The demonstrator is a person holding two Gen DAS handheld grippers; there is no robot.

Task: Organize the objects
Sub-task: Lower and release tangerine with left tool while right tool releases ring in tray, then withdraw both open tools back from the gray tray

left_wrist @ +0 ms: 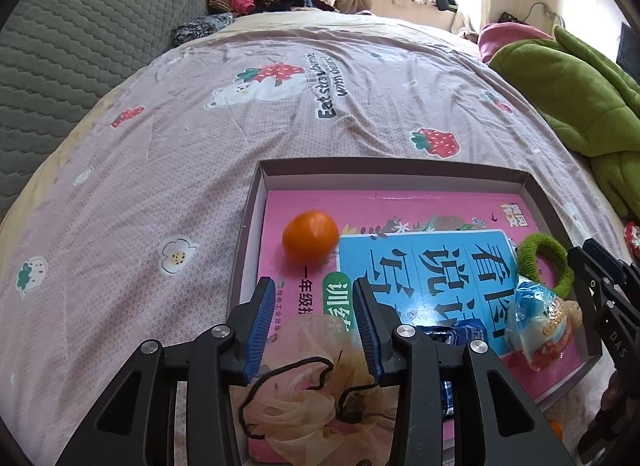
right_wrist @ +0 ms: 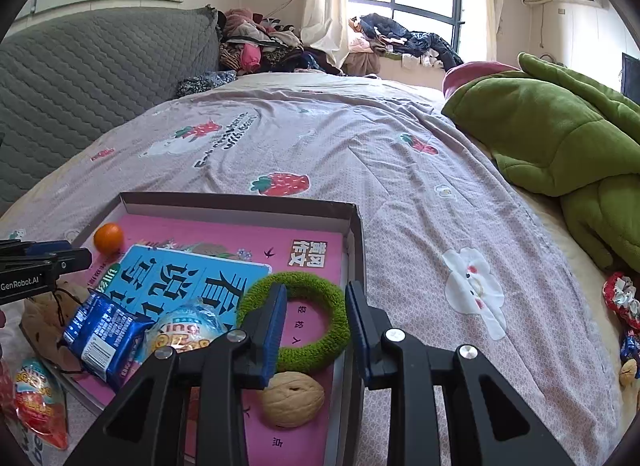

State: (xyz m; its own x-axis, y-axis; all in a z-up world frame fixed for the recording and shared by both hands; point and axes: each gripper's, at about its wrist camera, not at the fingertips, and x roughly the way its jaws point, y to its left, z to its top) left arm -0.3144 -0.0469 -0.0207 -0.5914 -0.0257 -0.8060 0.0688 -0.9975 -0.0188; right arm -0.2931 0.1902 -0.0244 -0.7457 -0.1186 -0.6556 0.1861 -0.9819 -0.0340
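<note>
A shallow cardboard box (left_wrist: 392, 169) (right_wrist: 240, 201) lies on the bed. Inside are a pink book, a blue book (left_wrist: 424, 266), an orange (left_wrist: 310, 240) (right_wrist: 109, 238), a green fuzzy ring (left_wrist: 544, 262) (right_wrist: 312, 346), a blue snack bag (right_wrist: 104, 338), an egg-shaped packet (left_wrist: 536, 326) and a walnut (right_wrist: 292, 404). My left gripper (left_wrist: 314, 286) is over the box's near-left corner, and a beige scrunchie (left_wrist: 308, 378) fills the gap between its pads. My right gripper (right_wrist: 316, 290) stands open above the ring and walnut, with nothing pinched.
A green blanket (right_wrist: 560, 137) is heaped on the right and a grey quilted headboard (left_wrist: 80, 45) stands on the left. Loose items lie by the bed's right edge: a red-and-white scrunchie (right_wrist: 622, 298) and another walnut (right_wrist: 628, 372). A second packet (right_wrist: 40, 406) lies outside the box.
</note>
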